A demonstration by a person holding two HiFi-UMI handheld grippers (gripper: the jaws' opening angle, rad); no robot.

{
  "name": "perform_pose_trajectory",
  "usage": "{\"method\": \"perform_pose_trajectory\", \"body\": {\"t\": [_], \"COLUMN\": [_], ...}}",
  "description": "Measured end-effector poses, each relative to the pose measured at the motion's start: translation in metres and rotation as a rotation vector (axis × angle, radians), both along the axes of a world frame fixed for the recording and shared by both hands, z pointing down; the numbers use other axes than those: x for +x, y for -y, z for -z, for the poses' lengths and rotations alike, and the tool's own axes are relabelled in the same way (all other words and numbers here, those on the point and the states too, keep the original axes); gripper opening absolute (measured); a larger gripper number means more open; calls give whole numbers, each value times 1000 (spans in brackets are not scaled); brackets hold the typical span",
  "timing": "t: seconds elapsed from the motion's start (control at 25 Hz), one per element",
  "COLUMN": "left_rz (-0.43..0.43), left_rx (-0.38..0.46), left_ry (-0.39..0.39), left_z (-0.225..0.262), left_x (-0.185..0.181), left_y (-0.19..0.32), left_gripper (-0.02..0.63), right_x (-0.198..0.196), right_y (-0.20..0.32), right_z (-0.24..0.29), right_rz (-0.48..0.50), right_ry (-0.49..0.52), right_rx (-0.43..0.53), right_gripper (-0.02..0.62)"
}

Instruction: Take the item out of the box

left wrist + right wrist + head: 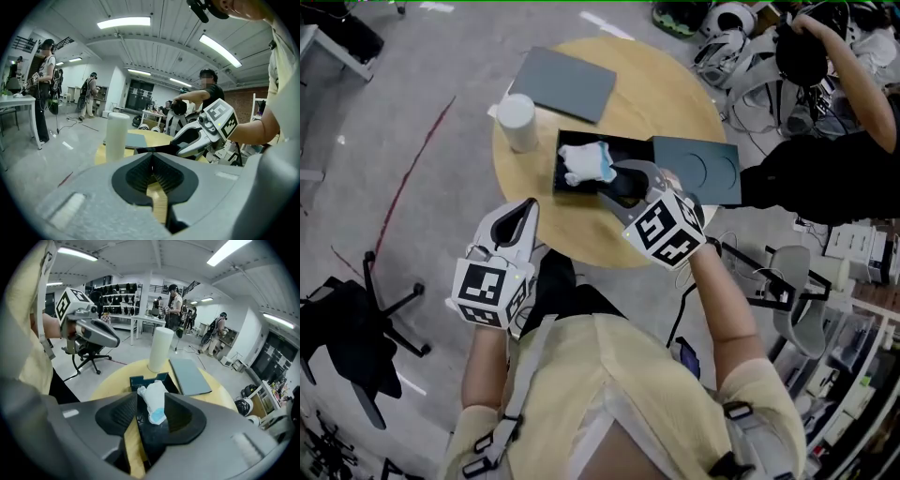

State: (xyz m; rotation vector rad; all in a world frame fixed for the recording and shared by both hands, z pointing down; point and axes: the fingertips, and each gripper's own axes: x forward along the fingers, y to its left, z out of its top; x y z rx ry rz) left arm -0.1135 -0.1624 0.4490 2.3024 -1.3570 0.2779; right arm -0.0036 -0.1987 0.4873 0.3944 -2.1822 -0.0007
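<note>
An open dark box (558, 159) lies in the middle of the round wooden table (581, 234). Inside it is a crumpled white and light-blue item (586, 161). My right gripper (623, 180) reaches into the box from the near right. In the right gripper view its jaws (151, 398) stand open on either side of the item (153, 404), which still rests in the box (140, 379). My left gripper (528, 208) hovers at the table's near edge, left of the box. Its jaws (152, 161) are shut with nothing between them.
The box's dark lid (698, 169) lies just right of the box. A white cylinder (517, 122) stands to the box's left, and a flat grey panel (565, 82) lies behind it. A person in black (834, 159) is at the right; an office chair (356, 328) is at the left.
</note>
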Motion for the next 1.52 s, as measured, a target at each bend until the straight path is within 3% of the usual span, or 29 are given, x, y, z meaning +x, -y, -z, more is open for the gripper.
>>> {"method": "perform_pose_trajectory", "body": {"t": [0.76,1.24,1.52], "left_rz": [-29,-64,-100], "left_rx": [-64,-76,-73], "left_ry": [-28,-36,-34], "left_z": [-30,-34,-32], "left_x": [-18,-17,-12], "left_y": [37,50,57], "left_gripper": [2,2,2], "right_x": [-15,-19,-22], "right_y": [12,13,17], "right_z": [-66,-90,-89], "right_rz": [291,326,295], "right_ry": [-264,-341,-325], "right_rx": [-169,-185,-132], "right_gripper": [193,175,82]}}
